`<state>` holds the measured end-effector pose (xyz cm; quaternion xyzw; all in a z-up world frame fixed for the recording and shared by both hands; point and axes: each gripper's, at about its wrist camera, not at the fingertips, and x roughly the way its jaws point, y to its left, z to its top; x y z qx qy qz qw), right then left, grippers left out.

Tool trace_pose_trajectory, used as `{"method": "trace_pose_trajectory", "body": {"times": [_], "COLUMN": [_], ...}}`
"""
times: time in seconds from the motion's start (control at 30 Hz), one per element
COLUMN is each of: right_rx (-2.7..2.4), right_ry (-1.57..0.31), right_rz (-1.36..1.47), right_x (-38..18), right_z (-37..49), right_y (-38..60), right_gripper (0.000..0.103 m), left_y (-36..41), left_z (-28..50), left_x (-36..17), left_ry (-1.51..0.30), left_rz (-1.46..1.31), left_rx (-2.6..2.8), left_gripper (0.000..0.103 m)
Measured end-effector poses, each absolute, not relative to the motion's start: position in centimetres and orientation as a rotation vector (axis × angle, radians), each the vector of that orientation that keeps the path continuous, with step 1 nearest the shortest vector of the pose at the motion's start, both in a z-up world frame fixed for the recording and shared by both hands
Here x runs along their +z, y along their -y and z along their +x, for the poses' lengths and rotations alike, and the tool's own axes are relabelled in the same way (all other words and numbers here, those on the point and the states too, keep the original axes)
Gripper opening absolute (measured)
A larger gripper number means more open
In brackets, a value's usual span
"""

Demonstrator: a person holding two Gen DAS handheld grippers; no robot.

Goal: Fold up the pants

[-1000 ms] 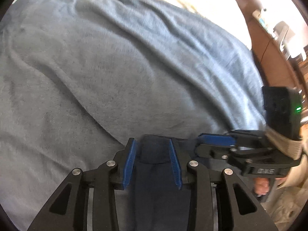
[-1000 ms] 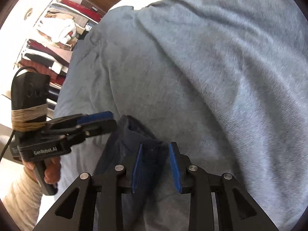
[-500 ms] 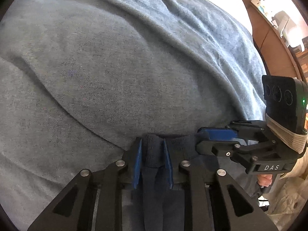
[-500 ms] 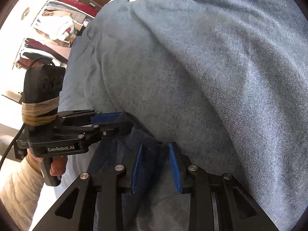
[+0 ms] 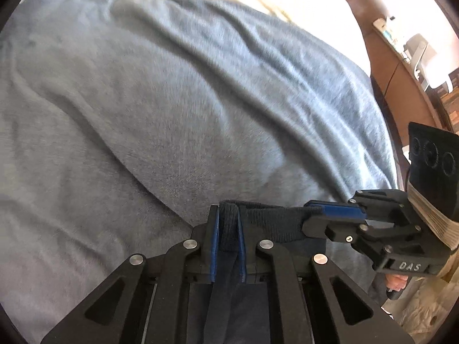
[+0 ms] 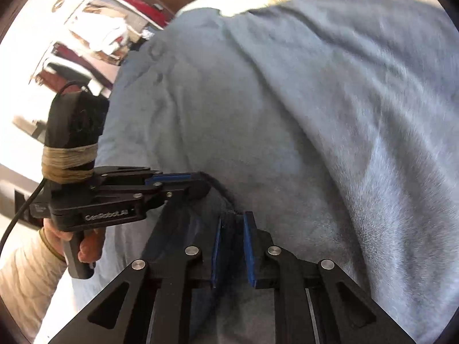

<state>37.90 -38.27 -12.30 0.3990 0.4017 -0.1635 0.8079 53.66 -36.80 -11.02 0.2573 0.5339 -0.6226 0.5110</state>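
— Where are we standing with the pants [image 5: 275, 223]?

— We are holding them by one dark ribbed edge, lifted over the grey-blue blanket [image 5: 172, 109] on the bed. The left gripper [image 5: 228, 240] is pinching a fold of that edge, its blue pads nearly together with only cloth between them. The right gripper [image 6: 232, 246] is gripping the same edge just beside it, also narrowed down onto fabric.

— So both claws are closed on cloth?

— Yes, as far as we are seeing. From the left wrist view the band is running taut from our left pads across to the right gripper's tip [image 5: 332, 215]. The rest of the garment is hanging down below the fingers, mostly hidden.

— How are we doing this step well?

— We are judging that the edge needs to be kept level and stretched, so we are drawing the two grippers apart evenly. We are keeping both pinches firm, since a slipping corner would skew the fold. We are also carrying the cloth high enough that the hanging part is not dragging across the blanket before we lay it flat.
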Motion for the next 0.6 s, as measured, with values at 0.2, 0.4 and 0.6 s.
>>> {"method": "trace_pose_trajectory", "body": {"times": [0.2, 0.4, 0.6], "right_rx": [-0.312, -0.26, -0.22], "right_ry": [-0.821, -0.784, -0.763], "right_rz": [0.75, 0.605, 0.493], "right_x": [-7.7, -2.2, 1.7], "right_z": [37.6, 37.0, 36.3], "right_y": [36.3, 32.6, 27.8], "right_gripper": [0.016, 0.015, 0.015], "left_y": [33.2, 28.7, 23.0], "left_z": [53.4, 52.2, 51.1], "left_x": [-5.2, 0.0, 3.2], "left_ry": [-1.168, -1.06, -0.997], "left_rz": [0.576, 0.523, 0.478], "left_rx": [-1.481, -1.46, -1.417], "left_gripper": [0.012, 0.012, 0.012]}}
